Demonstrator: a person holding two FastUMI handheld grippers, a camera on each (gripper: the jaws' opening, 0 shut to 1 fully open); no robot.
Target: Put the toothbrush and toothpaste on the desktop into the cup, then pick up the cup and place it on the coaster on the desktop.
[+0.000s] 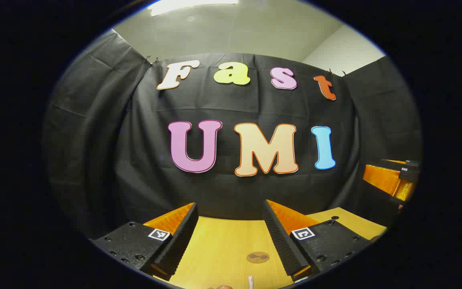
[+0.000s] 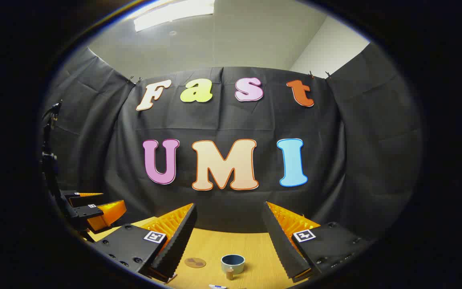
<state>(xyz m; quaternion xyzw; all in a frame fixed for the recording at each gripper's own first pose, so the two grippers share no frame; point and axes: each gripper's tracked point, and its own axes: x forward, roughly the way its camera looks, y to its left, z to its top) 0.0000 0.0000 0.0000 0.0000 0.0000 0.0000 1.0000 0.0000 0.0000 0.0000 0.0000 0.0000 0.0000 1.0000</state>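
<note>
In the right gripper view a low grey-blue cup (image 2: 232,263) stands on the wooden desktop (image 2: 211,245), with a round brown coaster (image 2: 195,262) to its left. A small tan object (image 2: 229,274) stands just in front of the cup, and a white and blue end of something (image 2: 217,286) lies at the bottom edge; I cannot tell what either is. My right gripper (image 2: 229,206) is open and held high above them. In the left gripper view the coaster (image 1: 258,257) lies between the fingers of my open left gripper (image 1: 229,205), and a white tip (image 1: 250,281) pokes up at the bottom edge.
The black cloth wall closes off the back of the desktop. My right gripper (image 1: 391,180) hangs at the far right of the left gripper view, and my left gripper (image 2: 94,208) at the far left of the right gripper view. A small dark hole (image 1: 334,218) marks the desktop's right part.
</note>
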